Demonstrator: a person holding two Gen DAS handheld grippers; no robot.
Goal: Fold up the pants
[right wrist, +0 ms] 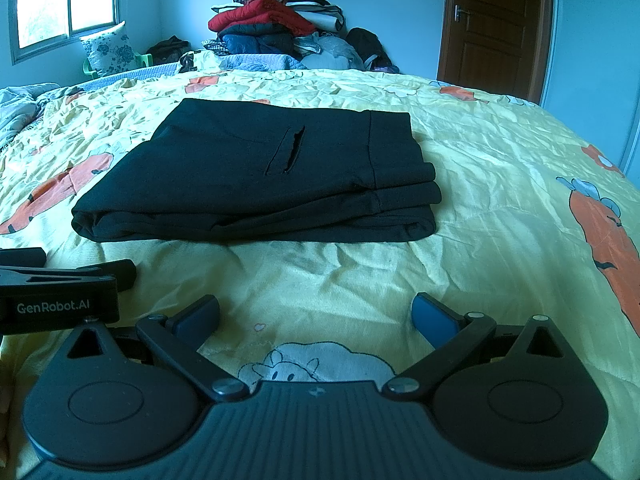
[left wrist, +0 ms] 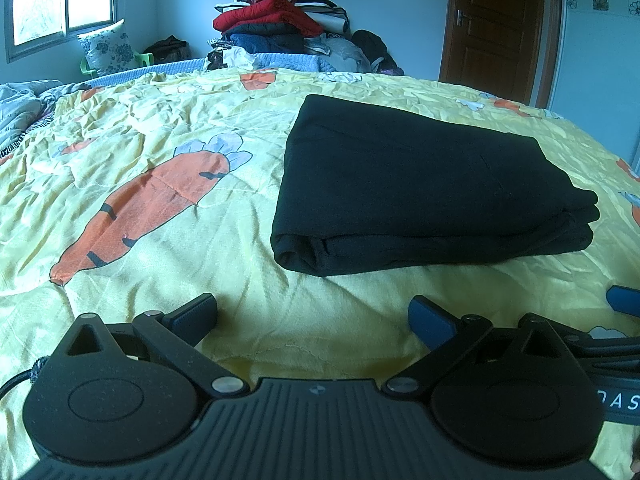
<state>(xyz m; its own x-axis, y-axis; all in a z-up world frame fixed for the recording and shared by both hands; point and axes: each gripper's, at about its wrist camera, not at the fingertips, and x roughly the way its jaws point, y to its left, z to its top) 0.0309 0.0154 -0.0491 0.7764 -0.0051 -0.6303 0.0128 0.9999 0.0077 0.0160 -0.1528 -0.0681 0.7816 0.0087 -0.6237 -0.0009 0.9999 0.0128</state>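
Grippers sit nearest in both views, low over the bedspread and short of the pants. The left gripper (left wrist: 312, 316) has its fingers spread wide with nothing between them, and the right gripper (right wrist: 316, 316) is spread just as wide and equally empty. They lie side by side: the left one's body shows at the left edge of the right wrist view, and a blue fingertip of the right one pokes in at the right edge of the left wrist view. Both clear of the cloth and open suggests, to my judgement, that the folding is done or nearly so, with the tools drawn off so as not to disturb the stack.

Beyond them the black pants (right wrist: 256, 176) rest on the yellow carrot-print bedspread (left wrist: 140, 160) of the bed, folded into a flat rectangular bundle of several layers, a slit pocket facing up. Laid flat in the middle of the bed, the bundle keeps its shape without support.

How many layers the bundle has is hard to count, since the black cloth swallows the fold lines, and its far edge is out of sight. The person's hands are not visible. Farther back, a pile of clothes (left wrist: 280, 16) stands past the end of the bed, next to a brown door (right wrist: 496, 20) and a window (left wrist: 60, 0), both cut off by the frame.
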